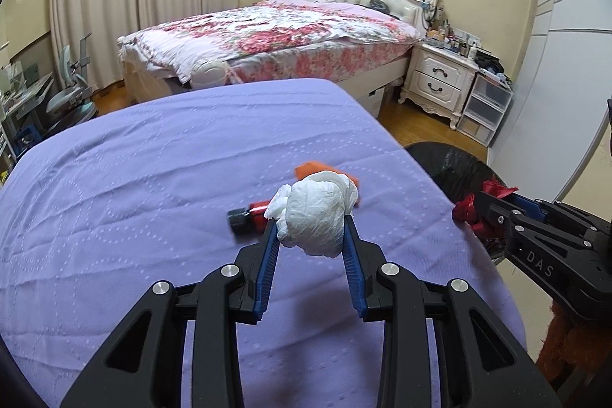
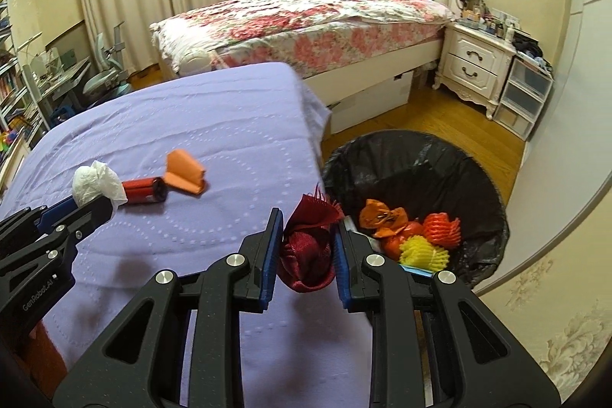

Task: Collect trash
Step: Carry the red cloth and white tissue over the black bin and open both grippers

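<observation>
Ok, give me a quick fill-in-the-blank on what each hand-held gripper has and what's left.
The left hand-held gripper holds a wad of ____ tissue.
The right hand-held gripper grips a dark ____ cloth scrap.
The bin is lined with a ____ bag.
An orange paper piece lies on the ____ cover.
Missing: white; red; black; purple

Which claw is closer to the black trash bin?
The right claw, shut on a red cloth, is beside the bin's rim. The left claw, holding a white wad, is farther away, above the purple cover.
</observation>
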`<act>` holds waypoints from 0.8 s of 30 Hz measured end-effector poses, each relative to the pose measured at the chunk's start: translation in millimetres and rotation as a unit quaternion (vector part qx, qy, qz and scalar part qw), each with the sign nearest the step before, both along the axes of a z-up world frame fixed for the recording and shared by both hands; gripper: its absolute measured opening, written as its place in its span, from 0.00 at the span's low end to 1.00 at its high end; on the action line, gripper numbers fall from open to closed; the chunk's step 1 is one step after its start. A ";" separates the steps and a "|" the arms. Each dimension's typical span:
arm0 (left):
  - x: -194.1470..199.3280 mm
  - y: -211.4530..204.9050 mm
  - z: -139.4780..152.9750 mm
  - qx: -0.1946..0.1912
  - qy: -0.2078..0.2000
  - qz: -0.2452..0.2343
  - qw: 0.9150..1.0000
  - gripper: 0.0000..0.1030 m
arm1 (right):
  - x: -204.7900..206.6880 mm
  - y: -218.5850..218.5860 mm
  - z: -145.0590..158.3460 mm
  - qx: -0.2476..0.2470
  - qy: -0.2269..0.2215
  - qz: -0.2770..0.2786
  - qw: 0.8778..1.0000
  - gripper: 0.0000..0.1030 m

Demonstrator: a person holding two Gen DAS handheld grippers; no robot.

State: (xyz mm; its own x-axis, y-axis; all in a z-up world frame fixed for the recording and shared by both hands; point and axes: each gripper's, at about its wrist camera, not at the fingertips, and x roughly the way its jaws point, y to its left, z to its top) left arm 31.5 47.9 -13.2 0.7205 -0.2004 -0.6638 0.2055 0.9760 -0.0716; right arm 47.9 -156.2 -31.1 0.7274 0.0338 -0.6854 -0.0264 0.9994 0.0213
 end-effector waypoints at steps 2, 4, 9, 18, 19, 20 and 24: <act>4.4 -10.6 2.2 0.001 -0.004 -0.010 1.000 0.33 | 1.9 -12.7 3.1 0.001 -0.005 -0.015 1.000 0.24; 7.7 -20.2 3.9 0.001 -0.007 -0.018 1.000 0.33 | 2.9 -25.1 4.8 0.003 -0.010 -0.029 1.000 0.24; 21.7 -49.0 6.7 -0.005 -0.012 -0.039 0.999 0.33 | 10.1 -50.8 6.5 0.007 -0.016 -0.060 0.998 0.24; 42.4 -88.1 -0.5 0.008 -0.010 -0.060 0.998 0.33 | 25.3 -83.4 -3.3 0.013 -0.009 -0.098 0.995 0.24; 43.5 -90.6 -2.3 0.011 -0.010 -0.060 0.998 0.33 | 26.3 -85.7 -4.4 0.015 -0.008 -0.100 0.995 0.24; 45.4 -93.2 -3.8 0.014 -0.009 -0.061 0.998 0.33 | 26.8 -88.6 -6.4 0.018 -0.007 -0.104 0.994 0.24; 53.1 -108.2 -7.9 0.024 -0.007 -0.073 0.997 0.33 | 27.4 -98.6 -12.1 0.025 -0.004 -0.115 0.993 0.24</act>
